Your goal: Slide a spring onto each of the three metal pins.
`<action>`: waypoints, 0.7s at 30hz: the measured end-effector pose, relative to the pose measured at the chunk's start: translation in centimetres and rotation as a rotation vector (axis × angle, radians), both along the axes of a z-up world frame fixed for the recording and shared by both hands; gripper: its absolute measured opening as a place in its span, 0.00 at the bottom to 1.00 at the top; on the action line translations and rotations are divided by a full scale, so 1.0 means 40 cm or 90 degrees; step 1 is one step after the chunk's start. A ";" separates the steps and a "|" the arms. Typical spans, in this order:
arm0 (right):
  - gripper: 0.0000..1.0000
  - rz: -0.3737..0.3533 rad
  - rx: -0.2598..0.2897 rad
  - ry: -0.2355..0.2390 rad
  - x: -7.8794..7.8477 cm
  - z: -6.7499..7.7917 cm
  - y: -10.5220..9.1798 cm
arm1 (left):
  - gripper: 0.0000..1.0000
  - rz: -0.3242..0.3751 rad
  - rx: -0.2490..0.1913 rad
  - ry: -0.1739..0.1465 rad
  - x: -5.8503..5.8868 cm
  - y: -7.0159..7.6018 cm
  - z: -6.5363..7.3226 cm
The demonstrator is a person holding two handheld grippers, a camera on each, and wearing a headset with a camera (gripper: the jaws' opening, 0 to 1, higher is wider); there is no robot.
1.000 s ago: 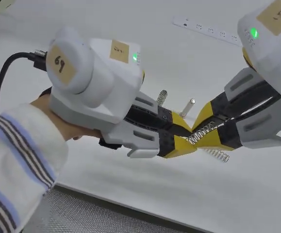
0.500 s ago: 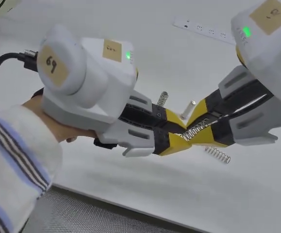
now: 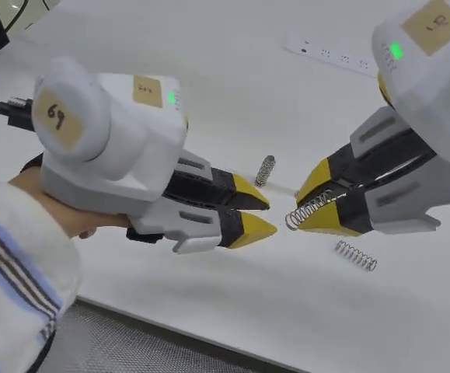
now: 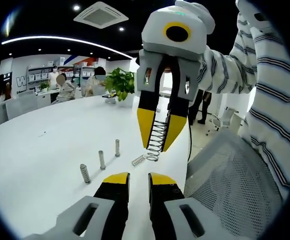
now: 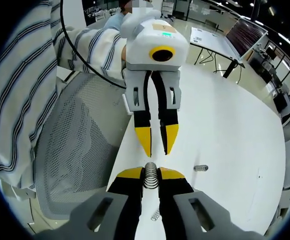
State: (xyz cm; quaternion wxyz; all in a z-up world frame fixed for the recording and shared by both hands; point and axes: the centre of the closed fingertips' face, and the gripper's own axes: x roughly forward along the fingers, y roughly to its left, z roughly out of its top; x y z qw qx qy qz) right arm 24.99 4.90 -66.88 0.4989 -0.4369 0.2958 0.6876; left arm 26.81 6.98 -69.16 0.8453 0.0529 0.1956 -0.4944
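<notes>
Two claws face each other tip to tip above the white surface [image 3: 209, 101], but they no longer meet. Half a second ago my left claw [image 3: 270, 215] had its yellow tips up against the spring; it has since drawn back, leaving a clear gap. Its jaws stand slightly apart and empty. A hand [image 3: 69, 214] in a striped sleeve holds it roughly level, pointing right. My right claw [image 3: 302, 211] slants in from the upper right, pinching the spring [image 3: 312, 207] lengthwise, one end poking past the tips. In the left gripper view the pins [image 4: 117, 148] stand in a row: two bare, the end one wearing a second spring [image 3: 265, 171]. A third spring [image 3: 355, 255] lies loose on the surface.
</notes>
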 end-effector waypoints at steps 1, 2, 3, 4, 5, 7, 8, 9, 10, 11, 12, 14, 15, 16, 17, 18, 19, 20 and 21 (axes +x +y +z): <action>0.08 -0.001 0.001 0.003 -0.002 0.000 0.000 | 0.09 0.004 0.003 0.004 0.001 0.007 -0.005; 0.08 -0.002 0.003 0.005 0.002 0.002 0.001 | 0.10 0.011 0.007 0.006 0.004 0.017 -0.011; 0.08 -0.002 0.004 0.005 0.004 0.003 0.000 | 0.11 0.016 0.009 0.007 0.006 0.024 -0.014; 0.08 -0.003 0.004 0.006 0.007 0.002 0.000 | 0.12 0.022 0.008 0.010 0.007 0.031 -0.016; 0.08 -0.003 0.004 0.006 0.008 0.002 -0.001 | 0.14 0.024 0.008 0.011 0.008 0.033 -0.017; 0.08 -0.003 0.004 0.006 0.006 0.002 -0.002 | 0.18 0.039 0.005 0.014 0.014 0.044 -0.020; 0.08 -0.003 0.004 0.006 0.005 0.002 -0.002 | 0.19 0.042 0.003 0.015 0.015 0.046 -0.020; 0.08 -0.005 0.004 0.006 0.006 0.003 -0.003 | 0.21 0.047 0.000 0.017 0.017 0.047 -0.021; 0.08 -0.006 0.004 0.006 0.009 0.003 -0.003 | 0.23 0.050 -0.001 0.017 0.019 0.049 -0.021; 0.08 -0.007 0.004 0.006 0.011 0.003 -0.003 | 0.25 0.054 -0.002 0.016 0.021 0.050 -0.021; 0.08 -0.008 0.004 0.006 0.014 0.003 -0.005 | 0.30 0.057 -0.003 0.015 0.023 0.051 -0.021; 0.08 -0.010 0.003 0.005 0.016 0.002 -0.006 | 0.36 0.065 -0.006 0.017 0.027 0.054 -0.022; 0.08 -0.010 0.002 0.005 0.018 0.002 -0.007 | 0.39 0.068 -0.006 0.018 0.029 0.056 -0.023; 0.08 -0.012 0.002 0.004 0.020 0.002 -0.009 | 0.40 0.069 -0.006 0.019 0.029 0.057 -0.024; 0.08 -0.014 0.001 0.003 0.022 0.003 -0.010 | 0.40 0.069 -0.008 0.023 0.028 0.058 -0.026; 0.08 -0.015 0.001 0.003 0.022 0.003 -0.010 | 0.40 0.071 -0.007 0.025 0.028 0.059 -0.027; 0.08 -0.016 0.002 0.002 0.023 0.004 -0.010 | 0.40 0.072 -0.006 0.025 0.029 0.059 -0.028; 0.08 -0.019 0.004 0.000 0.024 0.006 -0.009 | 0.42 0.073 -0.005 0.026 0.029 0.061 -0.031; 0.08 -0.022 0.005 -0.001 0.026 0.008 -0.008 | 0.44 0.075 -0.004 0.027 0.029 0.061 -0.032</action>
